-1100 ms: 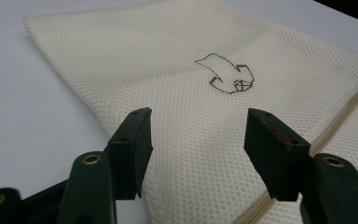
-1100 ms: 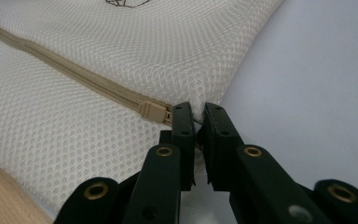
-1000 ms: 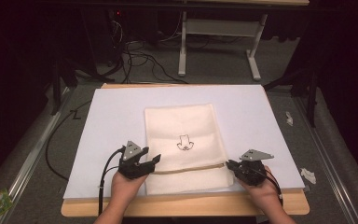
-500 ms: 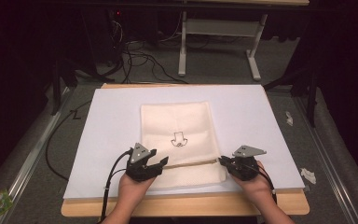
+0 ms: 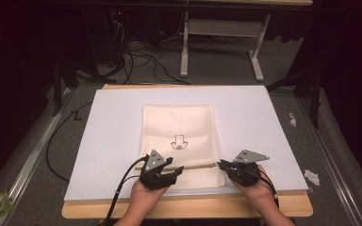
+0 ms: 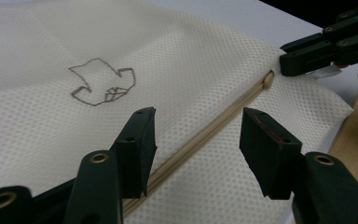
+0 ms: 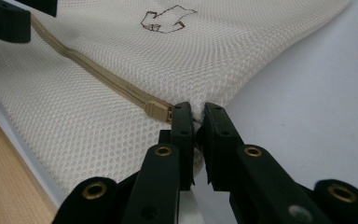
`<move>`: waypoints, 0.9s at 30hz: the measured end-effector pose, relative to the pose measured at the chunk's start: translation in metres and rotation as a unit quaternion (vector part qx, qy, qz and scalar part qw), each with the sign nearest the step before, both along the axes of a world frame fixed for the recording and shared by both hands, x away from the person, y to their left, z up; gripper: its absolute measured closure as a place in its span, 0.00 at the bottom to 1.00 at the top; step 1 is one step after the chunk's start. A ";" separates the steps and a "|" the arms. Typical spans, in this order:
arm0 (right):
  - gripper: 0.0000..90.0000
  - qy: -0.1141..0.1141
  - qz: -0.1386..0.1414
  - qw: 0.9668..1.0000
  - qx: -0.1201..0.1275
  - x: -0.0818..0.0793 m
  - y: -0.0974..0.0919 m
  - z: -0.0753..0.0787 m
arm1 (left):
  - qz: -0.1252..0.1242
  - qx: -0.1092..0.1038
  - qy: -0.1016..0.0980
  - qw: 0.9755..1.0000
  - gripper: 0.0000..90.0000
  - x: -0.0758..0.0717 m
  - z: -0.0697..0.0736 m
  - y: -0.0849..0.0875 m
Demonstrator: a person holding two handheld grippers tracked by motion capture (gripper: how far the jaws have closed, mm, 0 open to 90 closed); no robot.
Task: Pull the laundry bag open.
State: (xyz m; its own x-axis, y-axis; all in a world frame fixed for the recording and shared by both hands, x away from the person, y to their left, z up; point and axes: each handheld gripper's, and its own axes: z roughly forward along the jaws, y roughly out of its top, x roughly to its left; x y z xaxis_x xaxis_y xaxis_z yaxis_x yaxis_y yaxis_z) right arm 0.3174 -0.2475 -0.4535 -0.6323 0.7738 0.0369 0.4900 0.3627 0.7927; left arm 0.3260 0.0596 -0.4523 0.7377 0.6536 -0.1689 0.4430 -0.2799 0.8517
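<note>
- A wooden tabletop (image 5: 283,207) carries a large white sheet (image 5: 245,113) that covers most of it.
- Grey carpet floor (image 5: 217,70) lies beyond, in a dim room with dark edges.
- A white-legged desk frame (image 5: 185,42) stands at the back.
- Black cables (image 5: 136,52) tangle on the floor near it.
- Crumpled paper scraps (image 5: 311,176) lie to the right.
- A metal rail (image 5: 28,160) runs along the left.
</note>
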 end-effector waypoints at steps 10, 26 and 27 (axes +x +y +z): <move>0.94 -0.011 0.023 1.000 0.003 -0.006 0.009 0.003 | -0.040 -0.009 0.018 0.999 0.58 -0.006 -0.006 -0.025; 0.94 -0.010 0.075 0.997 0.024 -0.019 0.028 0.010 | -0.086 -0.011 0.052 0.995 0.68 -0.009 -0.018 -0.050; 0.94 -0.011 0.077 0.997 0.024 -0.020 0.029 0.011 | -0.085 -0.011 0.053 0.995 0.69 -0.009 -0.019 -0.051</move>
